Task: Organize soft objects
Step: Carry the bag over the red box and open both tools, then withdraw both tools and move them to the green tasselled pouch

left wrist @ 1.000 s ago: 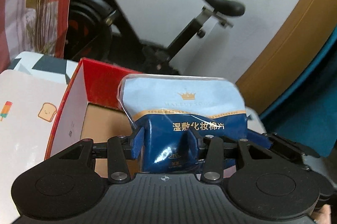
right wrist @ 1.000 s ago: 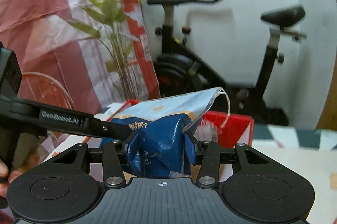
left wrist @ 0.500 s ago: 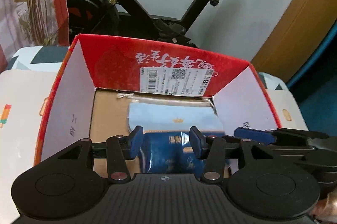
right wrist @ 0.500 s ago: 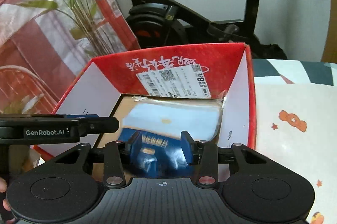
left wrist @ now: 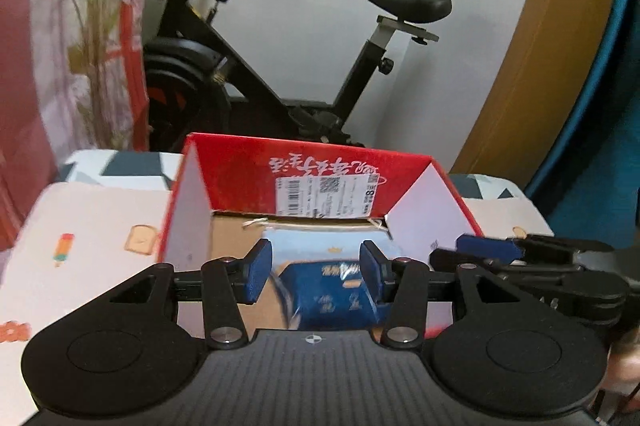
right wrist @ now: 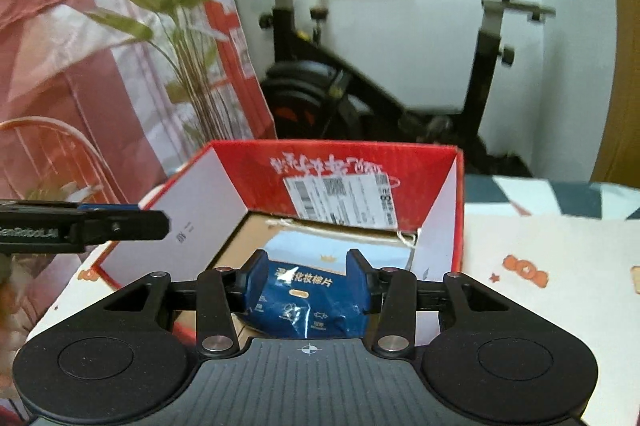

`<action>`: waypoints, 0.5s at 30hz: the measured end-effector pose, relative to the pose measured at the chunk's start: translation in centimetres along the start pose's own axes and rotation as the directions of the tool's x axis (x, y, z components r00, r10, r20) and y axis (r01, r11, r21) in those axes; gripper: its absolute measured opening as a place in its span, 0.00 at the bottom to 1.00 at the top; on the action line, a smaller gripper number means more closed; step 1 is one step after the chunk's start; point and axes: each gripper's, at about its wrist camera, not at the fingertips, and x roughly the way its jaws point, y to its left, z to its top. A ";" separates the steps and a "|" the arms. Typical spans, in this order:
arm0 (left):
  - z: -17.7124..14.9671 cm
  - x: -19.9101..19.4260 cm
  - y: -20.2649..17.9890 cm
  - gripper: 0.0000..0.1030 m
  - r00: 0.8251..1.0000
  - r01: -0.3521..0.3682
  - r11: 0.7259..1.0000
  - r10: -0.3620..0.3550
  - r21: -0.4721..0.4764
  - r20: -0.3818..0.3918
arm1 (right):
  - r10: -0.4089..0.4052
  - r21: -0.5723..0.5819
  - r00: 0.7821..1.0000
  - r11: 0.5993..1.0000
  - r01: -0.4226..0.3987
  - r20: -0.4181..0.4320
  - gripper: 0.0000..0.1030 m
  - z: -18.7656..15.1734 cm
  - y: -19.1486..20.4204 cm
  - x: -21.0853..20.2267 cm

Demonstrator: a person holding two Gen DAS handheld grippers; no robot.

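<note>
Pouch (right wrist: 308, 298) lowered into red box (right wrist: 256, 161), lengthwise toward far wall, left jaws apart, right jaws clamping it

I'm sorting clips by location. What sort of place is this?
Most likely a room at home: an exercise bike against the wall, a potted plant, and a table with a cartoon-print cover.

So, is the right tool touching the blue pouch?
Touching. In the right wrist view the right tool has its pads pressing the blue pouch from both sides.
</note>
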 end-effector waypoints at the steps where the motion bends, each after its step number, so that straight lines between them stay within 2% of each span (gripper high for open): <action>1: -0.4 -0.7 -0.2 0.49 1.000 -0.009 1.000 0.009 0.009 0.010 | 0.003 0.000 1.000 1.000 -0.003 0.015 0.40 -0.4 0.3 -0.6; 5: -2.6 -3.6 -0.7 0.49 0.999 -0.030 0.999 0.029 0.024 0.031 | 0.031 0.011 0.997 0.999 -0.032 0.070 0.40 -2.8 1.6 -3.1; 8: -4.7 -5.6 -0.4 0.49 0.999 0.018 1.000 -0.017 -0.001 0.027 | 0.065 0.030 0.994 0.997 -0.068 0.090 0.39 -5.2 2.7 -4.6; 15: -9.4 -9.3 0.4 0.49 0.999 0.033 0.999 -0.032 -0.028 0.027 | 0.117 0.024 0.991 0.993 -0.119 0.070 0.38 -9.7 5.9 -6.6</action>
